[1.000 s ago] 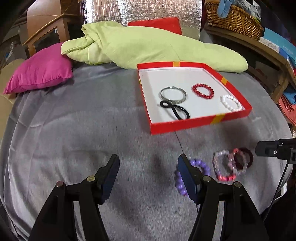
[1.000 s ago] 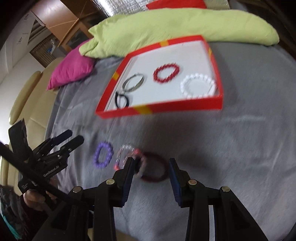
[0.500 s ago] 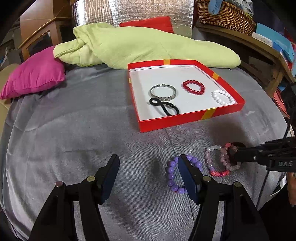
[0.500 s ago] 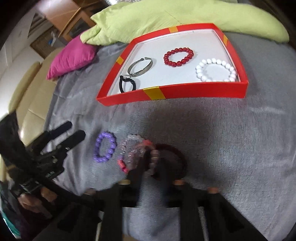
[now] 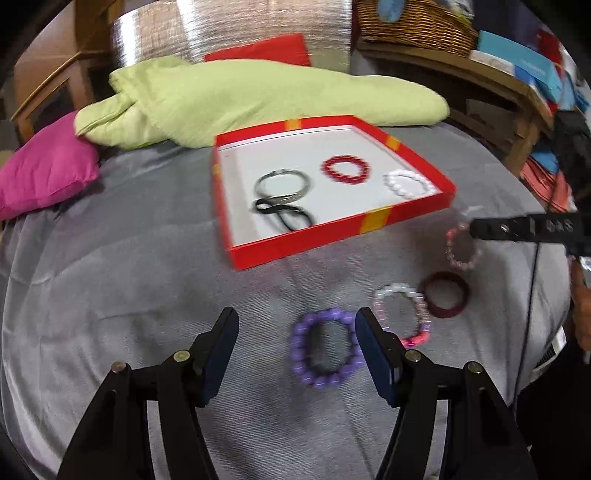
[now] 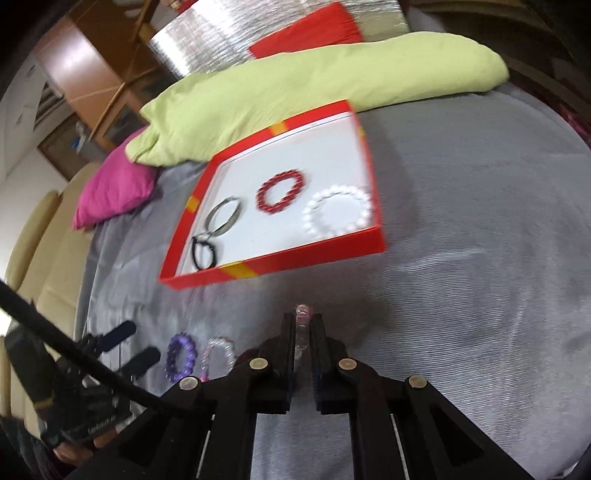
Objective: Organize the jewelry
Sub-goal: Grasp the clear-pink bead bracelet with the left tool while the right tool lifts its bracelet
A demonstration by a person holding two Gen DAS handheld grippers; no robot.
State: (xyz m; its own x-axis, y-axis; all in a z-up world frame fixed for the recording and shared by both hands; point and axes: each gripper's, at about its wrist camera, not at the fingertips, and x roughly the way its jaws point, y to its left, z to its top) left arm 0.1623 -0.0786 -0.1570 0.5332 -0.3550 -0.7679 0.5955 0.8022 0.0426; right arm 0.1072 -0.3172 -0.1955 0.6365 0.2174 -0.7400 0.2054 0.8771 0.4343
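- The right tool is pinching a pale pink bead bracelet, dangling it clear of the grey bed cover, probably so it can go into the red tray.
- The left tool is hanging open just short of the tray, over a glossy purple bracelet.
- Inside the tray, four pieces are lying spaced apart.

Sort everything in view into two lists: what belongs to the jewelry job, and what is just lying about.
Job:
red shallow box
pink beaded bracelet in the shut right claw
purple beaded bracelet
pale pink beaded bracelet
dark red bangle
open left claw

Lying about:
lime green folded blanket
magenta cushion
wicker basket
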